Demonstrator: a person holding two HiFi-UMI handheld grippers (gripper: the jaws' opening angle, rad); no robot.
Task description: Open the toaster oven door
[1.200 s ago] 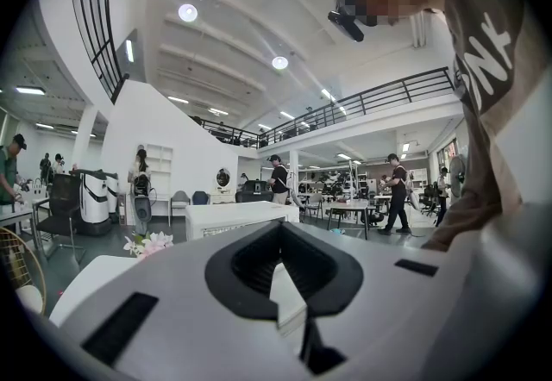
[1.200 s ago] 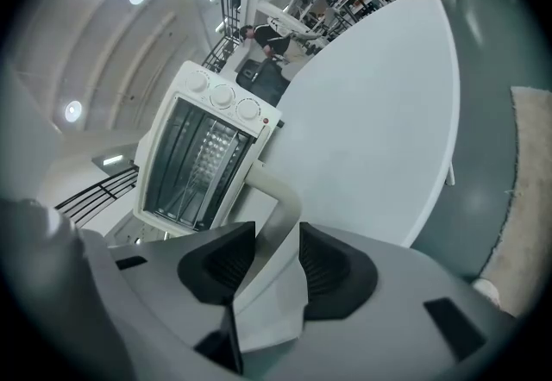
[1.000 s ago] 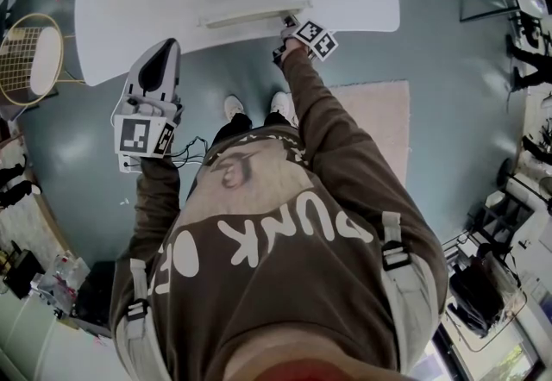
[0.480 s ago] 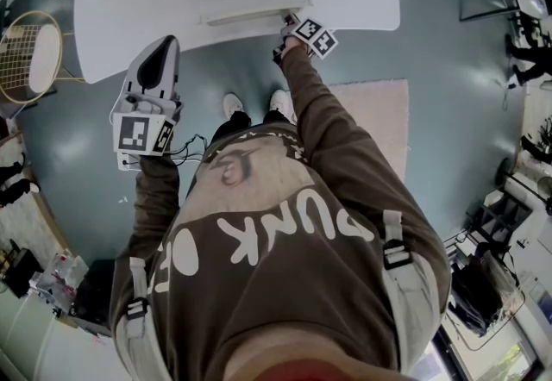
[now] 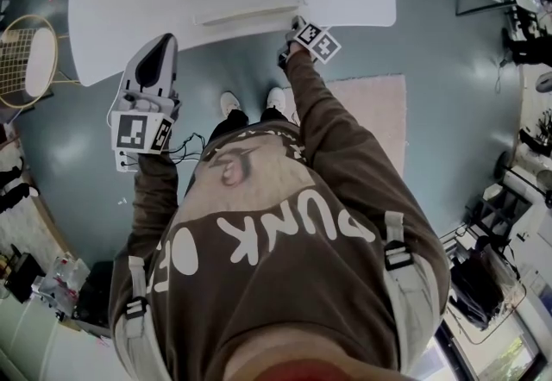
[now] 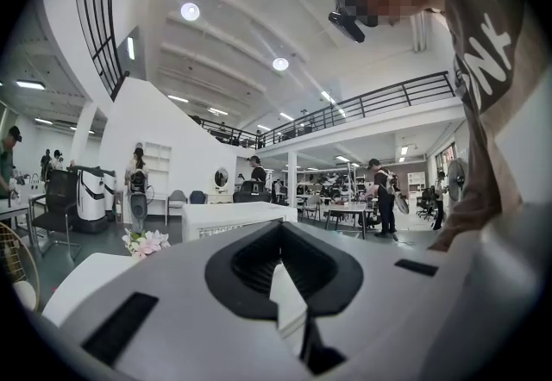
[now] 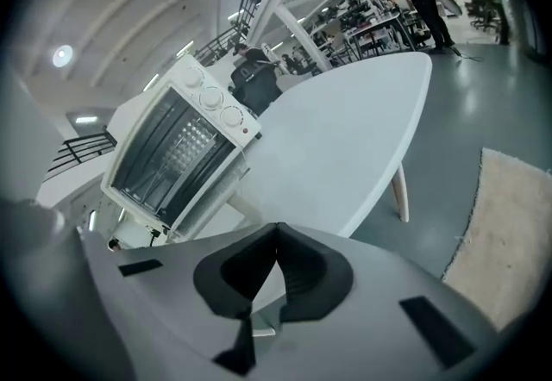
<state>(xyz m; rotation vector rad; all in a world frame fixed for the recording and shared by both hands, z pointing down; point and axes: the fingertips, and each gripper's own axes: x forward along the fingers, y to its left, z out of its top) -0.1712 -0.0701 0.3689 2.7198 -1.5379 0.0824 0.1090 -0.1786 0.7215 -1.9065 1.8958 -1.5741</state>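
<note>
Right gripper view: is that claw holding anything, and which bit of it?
Nothing. The right gripper has just closed its jaws on empty air, away from the toaster oven.

The person wears a brown white-lettered sweatshirt point(image 5: 285, 284), grey buckled straps point(image 5: 394, 243), white shoes point(image 5: 231, 103) and, seemingly, dark trousers point(image 5: 231, 125).

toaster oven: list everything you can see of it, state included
The toaster oven is a white box, metal by the look, upright on the white table. Three round white knobs line a panel beside the opening. Its door is swung down toward the table's near edge, a long bar handle along its front edge. Inside, a wire rack and shiny walls show. The right gripper, shut and empty, sits by the door's handle end and looks apart from it.
</note>
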